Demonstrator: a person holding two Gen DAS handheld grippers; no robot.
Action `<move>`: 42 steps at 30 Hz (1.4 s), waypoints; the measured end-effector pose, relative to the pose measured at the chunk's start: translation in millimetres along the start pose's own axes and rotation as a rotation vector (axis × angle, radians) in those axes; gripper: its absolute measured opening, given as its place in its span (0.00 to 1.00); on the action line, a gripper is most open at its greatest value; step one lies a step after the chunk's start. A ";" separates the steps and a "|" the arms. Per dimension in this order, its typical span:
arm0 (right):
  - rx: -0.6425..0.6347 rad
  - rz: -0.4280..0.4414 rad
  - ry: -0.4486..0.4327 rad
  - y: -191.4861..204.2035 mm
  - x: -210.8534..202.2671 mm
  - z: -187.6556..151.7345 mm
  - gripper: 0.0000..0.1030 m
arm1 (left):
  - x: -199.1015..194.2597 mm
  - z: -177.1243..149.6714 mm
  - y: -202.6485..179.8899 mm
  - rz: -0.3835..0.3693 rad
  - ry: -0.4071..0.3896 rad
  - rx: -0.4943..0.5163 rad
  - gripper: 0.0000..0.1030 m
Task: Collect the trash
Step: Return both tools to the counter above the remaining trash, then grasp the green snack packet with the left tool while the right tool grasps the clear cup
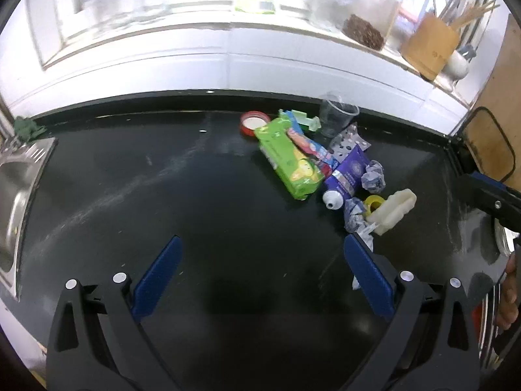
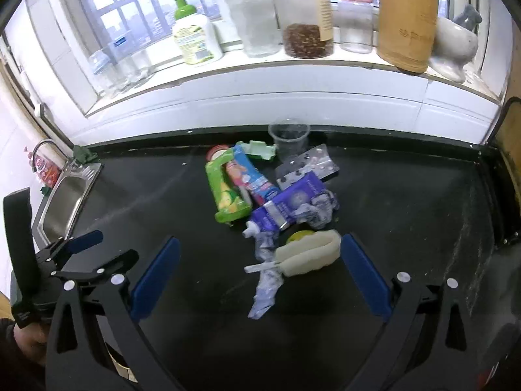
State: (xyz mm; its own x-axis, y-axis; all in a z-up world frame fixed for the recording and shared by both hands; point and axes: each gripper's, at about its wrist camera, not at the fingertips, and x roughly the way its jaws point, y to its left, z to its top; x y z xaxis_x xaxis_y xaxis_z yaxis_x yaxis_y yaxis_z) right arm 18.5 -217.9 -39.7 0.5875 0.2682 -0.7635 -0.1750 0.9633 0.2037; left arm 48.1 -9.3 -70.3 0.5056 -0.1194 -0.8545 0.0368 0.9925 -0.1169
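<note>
A heap of trash lies on the black counter (image 1: 162,195): a green packet (image 1: 288,159) (image 2: 228,195), a purple tube (image 1: 345,176) (image 2: 286,205), a foil blister pack (image 1: 346,138) (image 2: 309,164), crumpled wrappers (image 1: 374,176) (image 2: 265,280), a white foam piece (image 1: 394,210) (image 2: 309,257), a clear plastic cup (image 1: 337,115) (image 2: 288,138) and a red lid (image 1: 252,122). My left gripper (image 1: 260,273) is open over bare counter, left of the heap. My right gripper (image 2: 260,273) is open, with the foam piece and a wrapper lying between its fingers, untouched.
A steel sink (image 1: 19,195) (image 2: 65,205) is set in the counter's left end. The windowsill behind holds jars (image 2: 306,16), a green-capped bottle (image 2: 192,32) and a wooden utensil holder (image 2: 407,22). The other gripper (image 2: 71,254) shows at the left edge of the right wrist view.
</note>
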 end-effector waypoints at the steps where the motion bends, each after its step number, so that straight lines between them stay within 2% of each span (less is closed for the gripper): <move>1: 0.001 0.001 0.000 -4.3 2.6 2.7 0.93 | 5.0 3.9 -2.4 0.000 0.007 0.000 0.94; 8: -0.009 0.024 0.034 -21.3 39.5 35.4 0.93 | 71.3 42.6 -18.5 0.037 0.059 -0.016 0.93; 16: -0.039 0.038 0.112 -38.4 117.1 75.2 0.93 | 149.7 71.9 -20.1 0.072 0.127 -0.045 0.91; 20: -0.032 0.039 0.144 -42.3 157.6 94.1 0.93 | 163.5 77.4 -15.2 0.026 0.133 -0.086 0.91; 23: -0.038 0.024 0.159 -41.1 188.9 108.5 0.93 | 170.2 79.5 -13.7 0.015 0.139 -0.090 0.81; 25: -0.040 0.016 0.165 -40.6 205.0 116.0 0.93 | 173.4 80.0 -10.7 -0.005 0.141 -0.108 0.62; 26: -0.044 0.005 0.168 -39.8 212.8 119.9 0.93 | 175.0 80.3 -7.7 -0.012 0.146 -0.120 0.56; 27: -0.049 0.000 0.168 -38.8 219.0 123.3 0.93 | 176.6 81.1 -6.4 -0.015 0.152 -0.125 0.45; 29: -0.058 -0.007 0.170 -37.3 227.8 127.2 0.86 | 177.1 81.2 -1.4 -0.038 0.155 -0.136 0.35; 32: -0.081 -0.018 0.191 -33.8 237.1 129.2 0.55 | 170.2 79.9 3.9 -0.040 0.141 -0.121 0.29; 33: -0.086 -0.017 0.193 -32.7 237.0 129.0 0.51 | 165.5 78.8 6.6 -0.044 0.136 -0.116 0.27; 36: -0.106 -0.012 0.174 -28.2 229.1 126.9 0.46 | 151.6 75.9 10.7 -0.043 0.125 -0.099 0.26; 42: -0.113 0.004 0.095 -16.1 174.8 118.2 0.45 | 107.1 64.9 17.2 -0.001 0.093 -0.060 0.26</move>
State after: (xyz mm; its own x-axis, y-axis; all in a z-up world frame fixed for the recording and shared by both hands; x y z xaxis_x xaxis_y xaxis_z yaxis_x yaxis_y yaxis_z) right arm 217.4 -184.9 -104.0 0.5099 0.2640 -0.8188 -0.2677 0.9532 0.1406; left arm 158.8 -3.2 -131.0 0.4235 -0.1252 -0.8972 -0.0155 0.9893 -0.1454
